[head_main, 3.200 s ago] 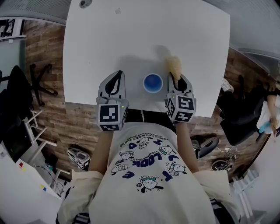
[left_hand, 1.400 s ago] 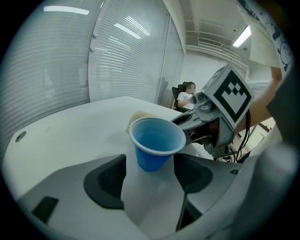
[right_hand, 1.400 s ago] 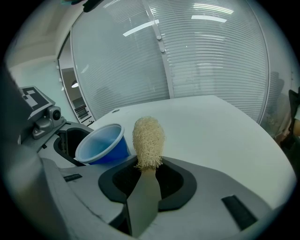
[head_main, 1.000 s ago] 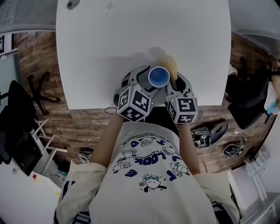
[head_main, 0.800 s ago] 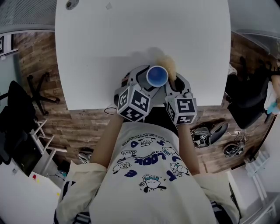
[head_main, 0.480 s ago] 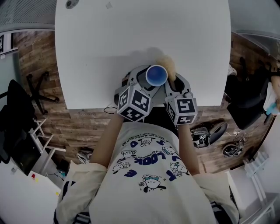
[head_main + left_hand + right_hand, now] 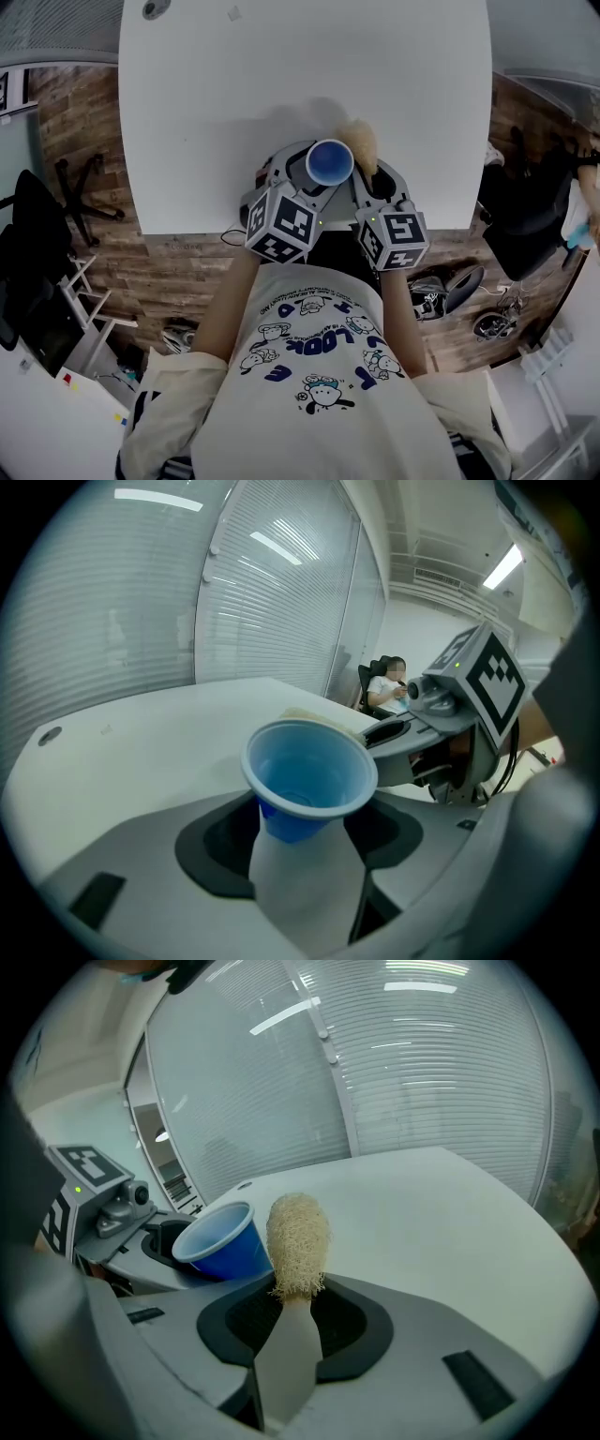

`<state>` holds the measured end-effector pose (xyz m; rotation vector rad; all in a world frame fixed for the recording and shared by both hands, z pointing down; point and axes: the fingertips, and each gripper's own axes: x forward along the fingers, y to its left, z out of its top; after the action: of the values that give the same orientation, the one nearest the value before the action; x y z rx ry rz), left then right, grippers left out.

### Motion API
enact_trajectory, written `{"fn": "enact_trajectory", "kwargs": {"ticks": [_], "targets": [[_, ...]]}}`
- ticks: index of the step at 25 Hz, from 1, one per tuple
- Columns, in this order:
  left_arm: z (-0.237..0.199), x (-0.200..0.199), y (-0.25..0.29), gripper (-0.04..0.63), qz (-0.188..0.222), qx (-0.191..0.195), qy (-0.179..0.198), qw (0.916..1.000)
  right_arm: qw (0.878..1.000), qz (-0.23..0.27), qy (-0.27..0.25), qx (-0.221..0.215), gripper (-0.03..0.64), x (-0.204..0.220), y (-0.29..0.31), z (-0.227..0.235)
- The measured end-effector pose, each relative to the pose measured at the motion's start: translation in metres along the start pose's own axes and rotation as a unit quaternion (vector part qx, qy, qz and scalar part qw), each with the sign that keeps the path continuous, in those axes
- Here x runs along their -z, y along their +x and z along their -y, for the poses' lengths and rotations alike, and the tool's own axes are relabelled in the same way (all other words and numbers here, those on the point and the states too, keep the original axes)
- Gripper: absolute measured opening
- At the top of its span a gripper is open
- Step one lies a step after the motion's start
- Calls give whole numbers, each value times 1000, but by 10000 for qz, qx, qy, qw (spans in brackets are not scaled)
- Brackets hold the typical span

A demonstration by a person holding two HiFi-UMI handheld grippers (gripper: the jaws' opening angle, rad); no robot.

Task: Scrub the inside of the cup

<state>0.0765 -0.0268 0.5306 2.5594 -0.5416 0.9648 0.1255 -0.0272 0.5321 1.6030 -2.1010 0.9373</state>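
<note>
Cup (image 7: 329, 161) held above table (image 7: 206, 122) near front edge.

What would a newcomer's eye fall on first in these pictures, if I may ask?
First the bright blue cup, held up over the near part of the white table between the jaws of the left gripper, which have just been closing on it. Next the pale fibrous scrubber just to its right, its handle clamped in the right gripper, its head not yet in the cup.
</note>
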Motion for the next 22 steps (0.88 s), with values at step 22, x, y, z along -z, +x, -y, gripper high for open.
{"fn": "enact_trajectory", "kwargs": {"ticks": [22], "targets": [[-42,-52,-50,310,59,-1018,680,9925,9808,282,-1746,-819,81,-98,-63,-60]]}}
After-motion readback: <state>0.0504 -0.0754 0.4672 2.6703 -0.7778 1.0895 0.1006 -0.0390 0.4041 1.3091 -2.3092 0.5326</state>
